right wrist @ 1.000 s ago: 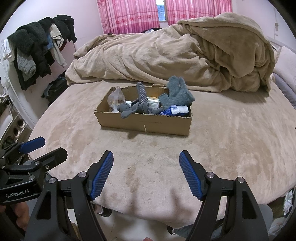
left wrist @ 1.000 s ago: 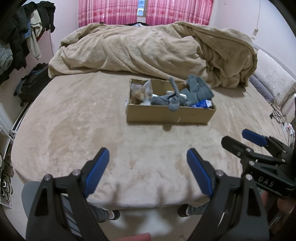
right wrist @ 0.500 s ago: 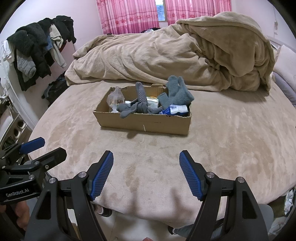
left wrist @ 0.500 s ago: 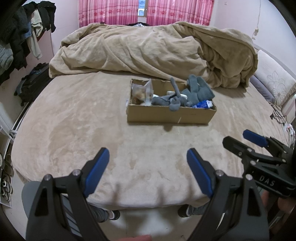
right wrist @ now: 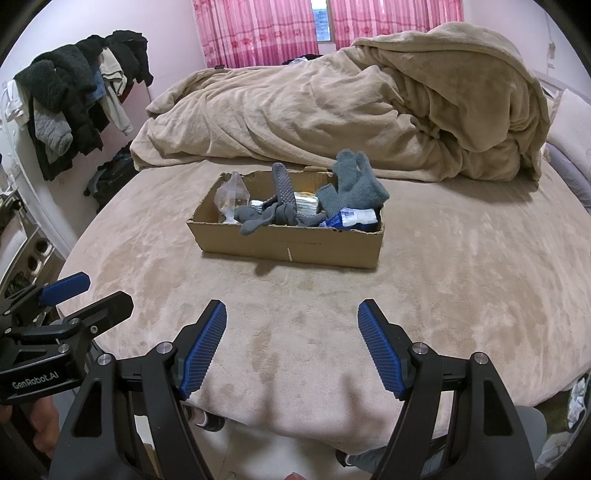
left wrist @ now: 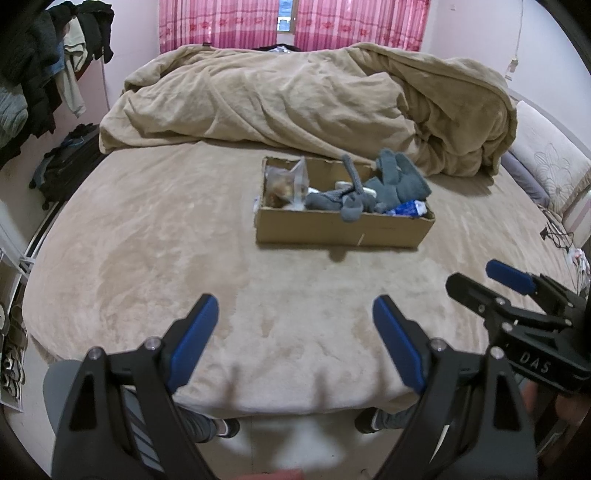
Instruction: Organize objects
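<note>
A cardboard box (left wrist: 345, 218) is sitting mid-bed on the tan plush bed cover (left wrist: 155, 236), holding grey gloves (right wrist: 354, 184), a clear bag (left wrist: 290, 182) and a blue packet (right wrist: 352, 218). Behind the box a rumpled beige duvet (left wrist: 295, 107) is lying below pink curtains (right wrist: 258, 29). Nearer than the box, the left gripper (left wrist: 291, 339) and right gripper (right wrist: 291, 343) are hovering, jaws spread, gripping nothing.

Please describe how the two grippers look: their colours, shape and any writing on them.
Both are black frames with silver screws and two fingers with blue pads. The left gripper has smooth-looking pads; seen from the right camera its body reads "GenRobot.AI". The right gripper has ribbed pads; from the left camera its body reads "DAS". No cables show.
</note>
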Demonstrator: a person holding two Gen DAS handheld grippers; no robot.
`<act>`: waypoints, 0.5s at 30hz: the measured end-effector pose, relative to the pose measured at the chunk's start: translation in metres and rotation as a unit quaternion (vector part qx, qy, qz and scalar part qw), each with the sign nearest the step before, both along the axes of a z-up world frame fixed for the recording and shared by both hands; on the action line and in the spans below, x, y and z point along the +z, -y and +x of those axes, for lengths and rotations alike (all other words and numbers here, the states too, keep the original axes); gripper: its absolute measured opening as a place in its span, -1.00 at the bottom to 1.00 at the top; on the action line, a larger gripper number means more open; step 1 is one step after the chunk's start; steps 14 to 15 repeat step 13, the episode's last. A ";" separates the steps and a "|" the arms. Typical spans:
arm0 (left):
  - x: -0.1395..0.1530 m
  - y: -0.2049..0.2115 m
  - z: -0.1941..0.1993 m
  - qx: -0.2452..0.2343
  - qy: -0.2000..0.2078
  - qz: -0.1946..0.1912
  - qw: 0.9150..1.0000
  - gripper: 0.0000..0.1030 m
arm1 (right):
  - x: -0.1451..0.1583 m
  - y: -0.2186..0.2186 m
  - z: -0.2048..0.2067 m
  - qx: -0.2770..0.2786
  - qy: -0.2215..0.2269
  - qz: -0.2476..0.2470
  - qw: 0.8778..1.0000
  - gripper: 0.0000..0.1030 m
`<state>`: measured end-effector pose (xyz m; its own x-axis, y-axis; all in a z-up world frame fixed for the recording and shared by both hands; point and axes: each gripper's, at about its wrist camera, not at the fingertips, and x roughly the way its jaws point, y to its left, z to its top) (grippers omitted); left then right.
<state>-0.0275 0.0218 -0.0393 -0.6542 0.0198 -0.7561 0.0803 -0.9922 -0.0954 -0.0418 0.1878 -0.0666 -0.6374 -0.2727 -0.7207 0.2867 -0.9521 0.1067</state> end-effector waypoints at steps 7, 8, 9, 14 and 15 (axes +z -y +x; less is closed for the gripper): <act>-0.003 0.001 -0.003 0.001 0.002 0.002 1.000 0.69 | -0.001 0.000 0.000 -0.002 0.002 -0.001 1.000 0.49; -0.003 0.001 -0.003 0.000 0.003 0.002 1.000 0.69 | -0.001 0.001 0.000 -0.002 0.003 -0.001 1.000 0.49; -0.003 0.000 -0.004 0.001 0.003 0.003 1.000 0.69 | -0.001 0.000 0.000 -0.001 0.003 -0.001 1.000 0.49; -0.007 0.000 -0.008 -0.001 0.003 0.001 1.000 0.69 | -0.005 0.001 -0.003 -0.002 0.009 -0.004 1.000 0.49; -0.007 0.000 -0.008 -0.001 0.003 0.001 1.000 0.69 | -0.005 0.001 -0.003 -0.002 0.009 -0.004 1.000 0.49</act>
